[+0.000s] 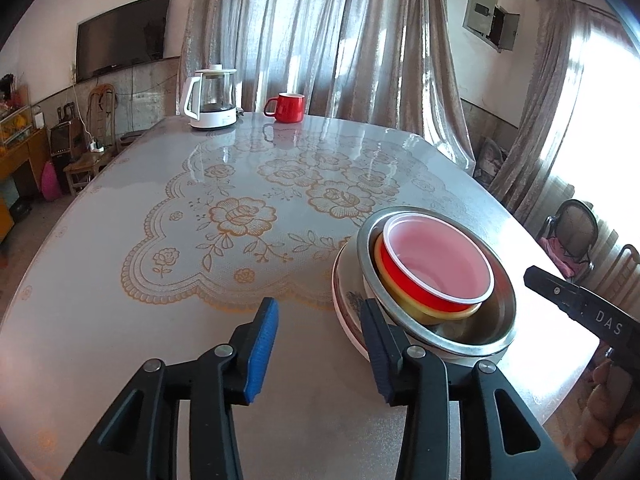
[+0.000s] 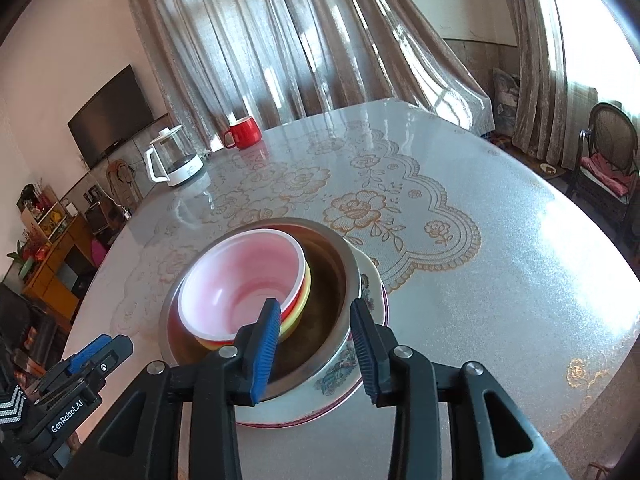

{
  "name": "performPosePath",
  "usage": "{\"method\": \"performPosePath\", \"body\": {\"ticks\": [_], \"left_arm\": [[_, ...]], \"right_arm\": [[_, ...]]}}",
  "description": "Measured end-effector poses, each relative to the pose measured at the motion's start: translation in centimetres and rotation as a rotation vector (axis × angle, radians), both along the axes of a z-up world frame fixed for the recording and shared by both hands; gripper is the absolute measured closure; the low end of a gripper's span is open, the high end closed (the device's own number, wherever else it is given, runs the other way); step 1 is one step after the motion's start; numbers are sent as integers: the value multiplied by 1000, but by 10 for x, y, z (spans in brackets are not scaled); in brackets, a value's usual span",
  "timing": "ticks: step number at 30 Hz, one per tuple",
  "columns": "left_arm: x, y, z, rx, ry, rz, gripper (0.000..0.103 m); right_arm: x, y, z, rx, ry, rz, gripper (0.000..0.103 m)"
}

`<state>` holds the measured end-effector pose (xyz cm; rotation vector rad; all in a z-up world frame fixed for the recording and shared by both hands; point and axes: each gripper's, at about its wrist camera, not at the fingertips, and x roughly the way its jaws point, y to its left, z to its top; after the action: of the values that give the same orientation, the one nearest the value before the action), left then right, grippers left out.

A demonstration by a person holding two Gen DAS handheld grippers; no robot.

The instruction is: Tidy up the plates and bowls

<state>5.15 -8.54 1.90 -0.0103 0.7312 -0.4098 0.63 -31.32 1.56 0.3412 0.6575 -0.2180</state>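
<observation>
Steel bowl nesting plastic bowls looks slick, rigid; right gripper, spread, straddles its near rim, left gripper spread beside it.

Red bowl, gold-floral tablecloth

stack: red bowl > yellow bowl > steel bowl > floral bowl > plate | upright, nested

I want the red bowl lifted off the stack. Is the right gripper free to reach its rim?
Probably yes: the right gripper hangs open just above the red bowl, with nothing between them.
</observation>
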Motion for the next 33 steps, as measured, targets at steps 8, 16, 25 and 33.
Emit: {"method": "performPosePath", "body": {"ticks": [8,16,25,33], "left_arm": [[-12,3,7,35,-63,51,43],[-17,7,12,52,-102,75,32],[-16,9,12,56,-105,92,29],[-15,9,11,62,-110,95,26]], "right_arm": [[-10,32,12,-132,-71,-21,63],[-4,55,-1,-155,-55,-12,63],[-6,65,1,-182,-61,6,63],[-4,65,0,-176,-52,10,63]]}}
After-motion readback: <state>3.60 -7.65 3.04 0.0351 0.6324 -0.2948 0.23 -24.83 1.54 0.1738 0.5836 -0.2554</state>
